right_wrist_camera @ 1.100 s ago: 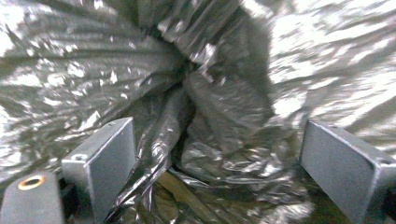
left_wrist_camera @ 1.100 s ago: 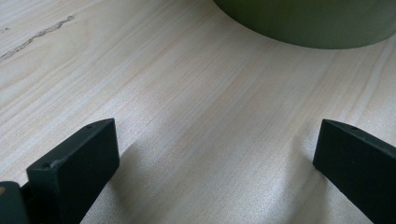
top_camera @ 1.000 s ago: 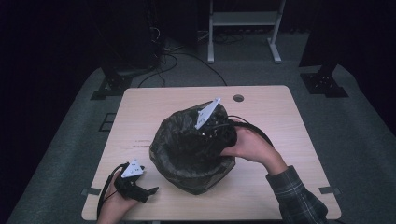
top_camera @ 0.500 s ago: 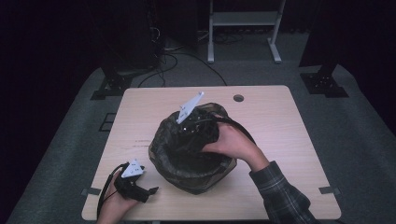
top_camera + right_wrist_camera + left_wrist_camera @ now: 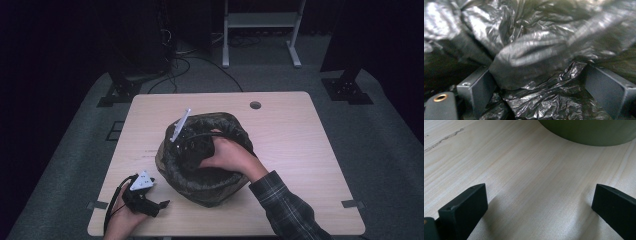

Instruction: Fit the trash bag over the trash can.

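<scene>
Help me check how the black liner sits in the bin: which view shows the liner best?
The right gripper view: crinkled black liner lies close between that gripper's spread jaws. The high view shows the liner small and dark inside the bin. The left gripper view has just the bin's green wall, no liner.

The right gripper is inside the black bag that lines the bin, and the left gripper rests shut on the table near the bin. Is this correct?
Not quite: the left gripper is open, not shut. The left gripper view shows its jaws standing wide apart over the bare table. The rest holds: the right gripper is inside the black bag lining the bin.
</scene>
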{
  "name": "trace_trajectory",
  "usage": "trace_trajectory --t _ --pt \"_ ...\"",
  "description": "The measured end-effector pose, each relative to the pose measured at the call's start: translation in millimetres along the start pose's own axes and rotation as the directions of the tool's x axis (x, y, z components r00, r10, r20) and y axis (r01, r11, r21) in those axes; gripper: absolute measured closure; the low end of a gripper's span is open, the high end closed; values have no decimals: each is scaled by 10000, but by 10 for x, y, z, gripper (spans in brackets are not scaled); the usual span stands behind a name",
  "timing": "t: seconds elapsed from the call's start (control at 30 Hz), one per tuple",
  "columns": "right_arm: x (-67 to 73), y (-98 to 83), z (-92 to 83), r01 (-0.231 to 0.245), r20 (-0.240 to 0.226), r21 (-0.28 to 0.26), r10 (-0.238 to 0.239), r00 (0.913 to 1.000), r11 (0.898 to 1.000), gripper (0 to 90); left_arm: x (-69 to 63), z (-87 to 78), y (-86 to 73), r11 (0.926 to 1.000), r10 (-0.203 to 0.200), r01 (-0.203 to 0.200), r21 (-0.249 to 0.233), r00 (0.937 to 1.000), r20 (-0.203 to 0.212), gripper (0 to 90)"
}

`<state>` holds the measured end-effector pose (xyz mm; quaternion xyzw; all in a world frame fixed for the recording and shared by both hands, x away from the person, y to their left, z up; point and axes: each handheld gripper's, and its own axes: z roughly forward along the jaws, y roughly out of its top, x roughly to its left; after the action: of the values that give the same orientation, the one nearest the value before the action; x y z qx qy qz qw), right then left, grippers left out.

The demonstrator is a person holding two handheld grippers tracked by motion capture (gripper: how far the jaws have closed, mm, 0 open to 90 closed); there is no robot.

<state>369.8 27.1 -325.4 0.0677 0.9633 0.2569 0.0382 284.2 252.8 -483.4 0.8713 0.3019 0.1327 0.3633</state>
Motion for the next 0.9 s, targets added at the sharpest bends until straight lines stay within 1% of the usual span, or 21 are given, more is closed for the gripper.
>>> trace_trajectory --t 0.03,0.07,0.13,0.2,0.27,0.33,0.37,0.4,0.53,0.6,0.63,0.7,0.77,0.8,0.83,0.9 --pt "0 0 0 0 0 0 0 10000 10000 93 0 0 0 10000 0 0 0 10000 0 0" --pt "7 22 32 -6 58 118 6 10000 9999 93 0 0 0 10000 -1 1 -1 10000 0 0" --pt "5 29 48 -39 0 137 39 10000 9999 93 0 0 0 10000 -1 1 -1 10000 0 0" --pt "-6 40 80 -35 27 331 34 10000 9994 93 0 0 0 10000 -2 2 -1 10000 4 0" --pt "-10 39 73 -50 44 319 49 10000 9995 93 0 0 0 10000 -2 2 0 10000 2 0" --pt "-14 31 19 -126 25 56 126 9999 9999 93 0 0 0 10000 -1 1 -1 10000 1 0" --pt "-14 31 19 -126 25 56 126 9999 9999 93 0 0 0 10000 -1 1 -1 10000 1 0" --pt "-21 23 -25 -182 30 -150 183 9998 9997 93 0 0 0 10000 -1 1 -1 10000 0 0" --pt "-35 -7 -89 -244 78 -318 246 9997 9992 93 0 0 0 10000 1 -1 1 10000 1 0" --pt "-43 -47 -165 -288 95 -542 294 9995 9981 93 0 0 0 10000 -3 3 -2 10000 0 0" --pt "-43 -47 -165 -288 95 -542 294 9995 9981 93 0 0 0 10000 -3 3 -2 10000 0 0" --pt "-50 -74 -223 -328 131 -648 337 9993 9974 93 0 0 0 10000 -5 5 -2 10000 0 0" --pt "-61 -101 -291 -351 208 -837 370 9991 9959 93 0 0 0 10000 -6 6 0 10000 -3 0" --pt "-71 -128 -359 -444 158 -1020 463 9988 9938 93 0 0 0 10000 -7 7 0 10000 -3 0" --pt "-71 -128 -359 -444 158 -1020 463 9988 9938 93 1 0 0 10000 -6 6 -1 10000 -5 0" --pt "-72 -163 -428 -521 214 -1162 550 9983 9919 92 1 1 0 10000 -7 7 -1 10000 -4 0"
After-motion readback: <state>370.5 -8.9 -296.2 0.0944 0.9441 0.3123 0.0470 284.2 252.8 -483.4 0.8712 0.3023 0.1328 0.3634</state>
